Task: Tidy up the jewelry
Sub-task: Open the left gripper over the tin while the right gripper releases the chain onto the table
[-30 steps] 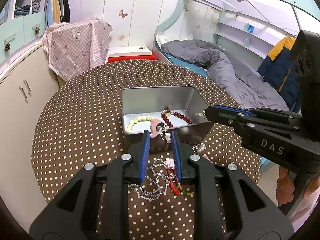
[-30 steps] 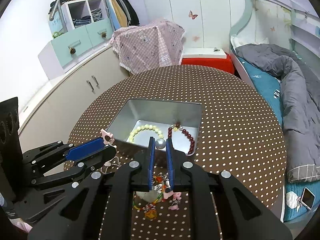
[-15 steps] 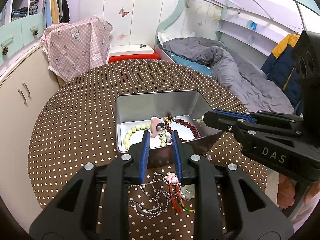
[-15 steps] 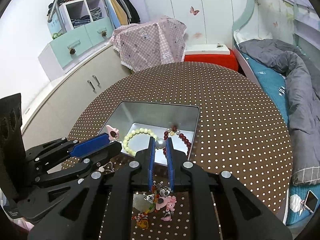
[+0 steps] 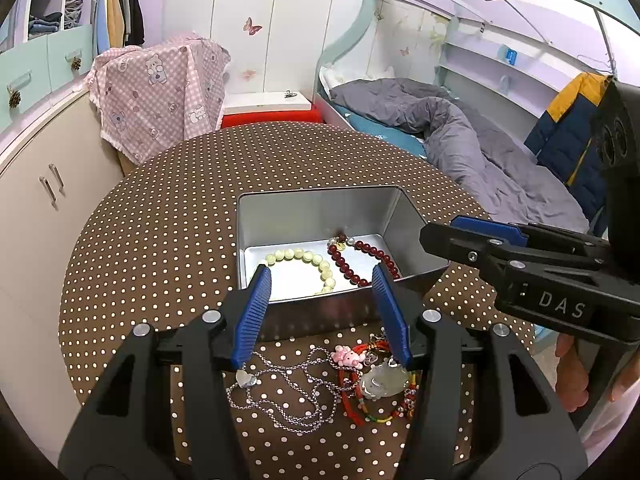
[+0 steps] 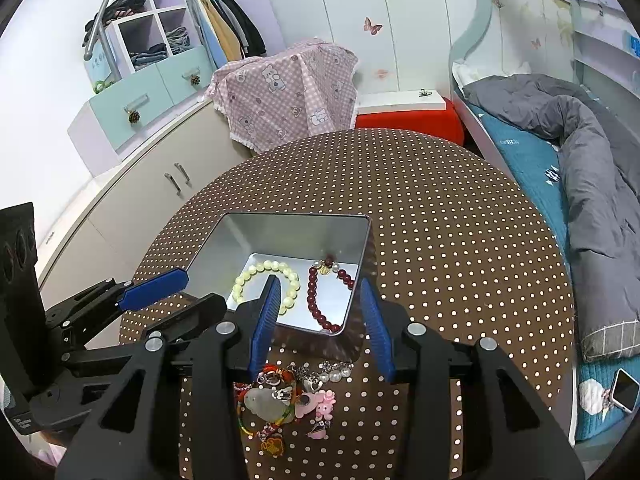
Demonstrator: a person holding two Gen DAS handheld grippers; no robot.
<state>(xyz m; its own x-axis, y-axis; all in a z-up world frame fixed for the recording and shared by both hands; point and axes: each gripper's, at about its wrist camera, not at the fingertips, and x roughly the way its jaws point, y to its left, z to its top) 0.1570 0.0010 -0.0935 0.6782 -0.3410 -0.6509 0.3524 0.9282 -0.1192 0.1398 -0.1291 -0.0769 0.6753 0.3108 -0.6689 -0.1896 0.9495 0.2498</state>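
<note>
Two grippers hung over the polka-dot table (image 5: 168, 216), both w/ jaws spread wide & holding nothing. Left gripper (image 5: 322, 276) sat just in front of the metal tin (image 5: 316, 204), its blue pads either side of the tin's near wall. Right gripper (image 6: 318, 292) was over the tin's near edge too. Inside the tin: a pale bead bracelet (image 5: 298, 258) on the left, a dark red bead bracelet (image 5: 352, 264) next to it on the right, touching or not, can't tell. Rest of the jewelry lay in a pile on the table in front of the tin: silver chain necklace (image 5: 288, 396), pink charm (image 5: 347, 357), pale stone pendant (image 5: 382, 380) on colored cord.
</note>
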